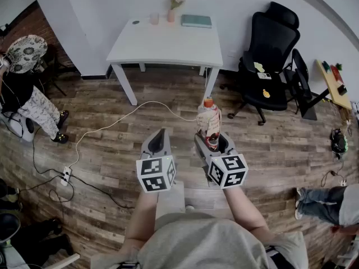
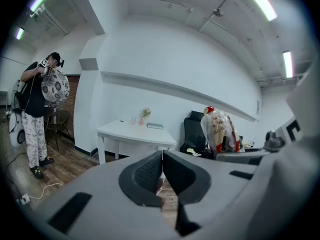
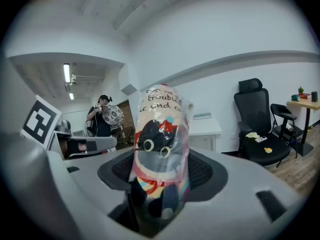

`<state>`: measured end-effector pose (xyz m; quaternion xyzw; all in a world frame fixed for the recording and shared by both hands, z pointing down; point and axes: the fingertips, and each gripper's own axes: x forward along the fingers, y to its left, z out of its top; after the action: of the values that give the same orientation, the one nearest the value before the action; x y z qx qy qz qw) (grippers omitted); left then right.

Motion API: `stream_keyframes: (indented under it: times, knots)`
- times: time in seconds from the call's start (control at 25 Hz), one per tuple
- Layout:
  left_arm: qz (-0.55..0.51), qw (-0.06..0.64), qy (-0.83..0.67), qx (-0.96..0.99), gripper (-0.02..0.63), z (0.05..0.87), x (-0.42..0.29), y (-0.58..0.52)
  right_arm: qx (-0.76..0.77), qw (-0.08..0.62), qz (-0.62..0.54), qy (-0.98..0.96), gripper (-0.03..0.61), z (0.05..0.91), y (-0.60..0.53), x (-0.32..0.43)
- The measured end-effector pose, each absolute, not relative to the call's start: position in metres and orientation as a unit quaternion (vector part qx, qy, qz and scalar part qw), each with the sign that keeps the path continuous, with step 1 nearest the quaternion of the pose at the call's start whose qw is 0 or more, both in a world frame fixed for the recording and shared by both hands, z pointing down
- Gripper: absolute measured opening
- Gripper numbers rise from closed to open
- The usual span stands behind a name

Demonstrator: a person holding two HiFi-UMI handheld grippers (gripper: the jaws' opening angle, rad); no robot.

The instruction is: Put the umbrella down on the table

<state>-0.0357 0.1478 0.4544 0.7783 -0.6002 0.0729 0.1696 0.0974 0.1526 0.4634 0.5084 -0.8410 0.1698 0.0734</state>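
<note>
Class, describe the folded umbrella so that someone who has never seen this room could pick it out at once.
From the white table, come forward over the wooden floor to the two grey grippers. The umbrella sticks up from the right gripper, which is closed on it. Its clear cartoon-printed sleeve and orange tip mark it out; the left gripper beside it is shut and empty.

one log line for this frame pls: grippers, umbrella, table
right gripper: shut on folded umbrella in clear sleeve | left gripper: shut, empty | white table: ahead, folded umbrella not yet on it
</note>
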Motion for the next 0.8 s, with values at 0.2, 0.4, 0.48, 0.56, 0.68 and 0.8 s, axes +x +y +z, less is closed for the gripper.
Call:
stream_keyframes:
  times: [0.2, 0.4, 0.48, 0.56, 0.68, 0.8]
  knots:
    - [0.073, 0.165, -0.599, 0.780, 0.009, 0.437, -0.013, 0.237, 0.506, 0.074, 0.164, -0.844, 0.268, 0.452, 0.239, 0.121]
    - [0.067, 0.144, -0.602, 0.782, 0.008, 0.420, -0.005, 0.282, 0.509, 0.066, 0.163, -0.842, 0.268, 0.444, 0.291, 0.133]
    - [0.064, 0.138, -0.599, 0.786, 0.008, 0.417, 0.000, 0.292, 0.512, 0.062, 0.159, -0.842, 0.268, 0.442, 0.304, 0.137]
    - [0.062, 0.136, -0.598, 0.787, 0.008, 0.415, 0.005, 0.301, 0.512, 0.061, 0.157, -0.842, 0.268, 0.440, 0.312, 0.141]
    - [0.062, 0.134, -0.599, 0.787, 0.009, 0.411, 0.011, 0.312, 0.510, 0.060, 0.157, -0.844, 0.268, 0.438, 0.321, 0.147]
    - [0.061, 0.133, -0.601, 0.785, 0.008, 0.411, 0.015, 0.322, 0.504, 0.057, 0.163, -0.846, 0.268, 0.437, 0.326, 0.150]
